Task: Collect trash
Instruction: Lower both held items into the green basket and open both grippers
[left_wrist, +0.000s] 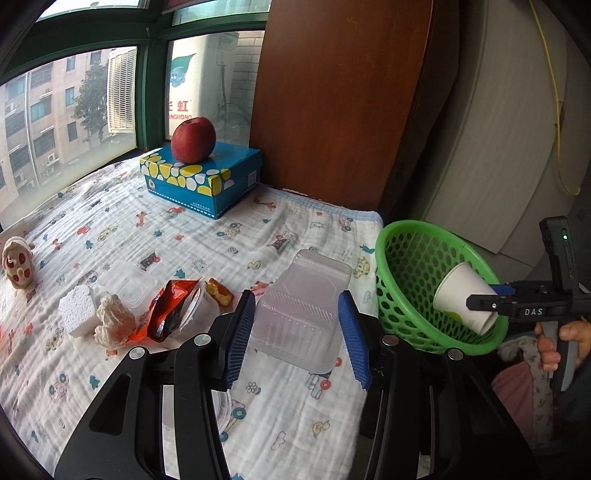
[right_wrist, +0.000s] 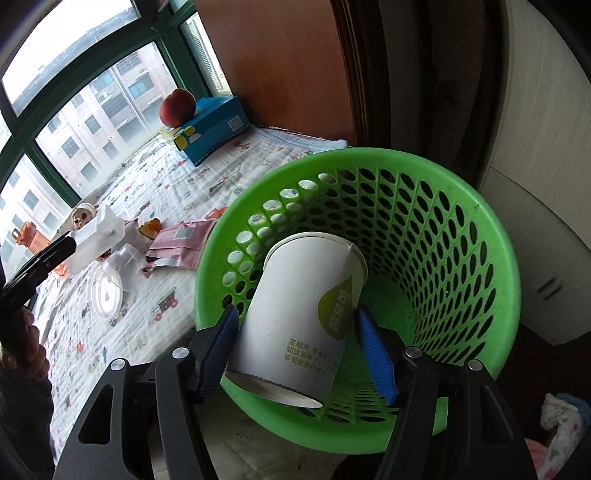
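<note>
The white paper cup (right_wrist: 303, 317) is clamped by the right gripper (right_wrist: 299, 354) inside the green perforated plastic basket (right_wrist: 461, 236) at the table's right edge, probably for dropping, while the left gripper (left_wrist: 295, 339) holds its fingers wide apart around the clear plastic clamshell box (left_wrist: 303, 314), which I judge not yet squeezed.

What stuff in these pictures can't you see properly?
- Green basket: its bottom is hidden by the paper cup in the right wrist view.
- Round clear lid: mostly covered by the left tool in the left wrist view.
- Orange thing by the window: too small and warped to name, right wrist view.
- Clear plastic box: whether the left tool's pads touch it is unclear.
</note>
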